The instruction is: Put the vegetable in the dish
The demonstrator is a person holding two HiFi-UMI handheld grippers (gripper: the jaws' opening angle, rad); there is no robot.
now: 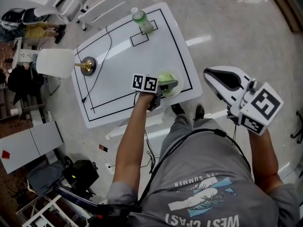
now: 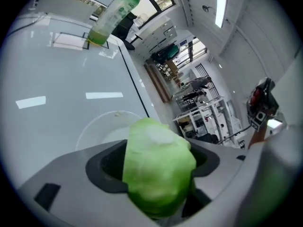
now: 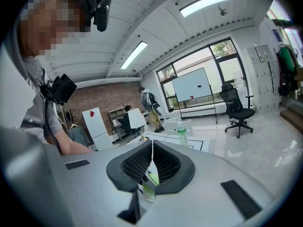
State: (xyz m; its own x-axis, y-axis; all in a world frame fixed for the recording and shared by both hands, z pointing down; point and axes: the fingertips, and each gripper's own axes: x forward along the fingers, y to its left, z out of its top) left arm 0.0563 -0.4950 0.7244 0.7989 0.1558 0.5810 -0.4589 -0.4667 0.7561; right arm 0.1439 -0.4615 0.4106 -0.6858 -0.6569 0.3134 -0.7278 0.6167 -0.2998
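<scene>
A pale green leafy vegetable (image 1: 165, 78) (image 2: 156, 150) is clamped between the jaws of my left gripper (image 1: 166, 85) (image 2: 158, 174). It hangs just above a clear round dish (image 1: 178, 91) (image 2: 97, 124) at the right front edge of the white table (image 1: 156, 51); I cannot tell whether it touches the dish. My right gripper (image 1: 211, 75) (image 3: 151, 164) is held up off the table to the right, its jaws pressed together. A pale green sliver shows at their seam; what it is I cannot tell.
A green bottle (image 1: 141, 20) (image 2: 111, 15) stands in a marked square at the table's far side. A lamp with a white shade (image 1: 56, 63) and brass base (image 1: 88, 64) sits at the left, its cable trailing across the table. Chairs and people are beyond.
</scene>
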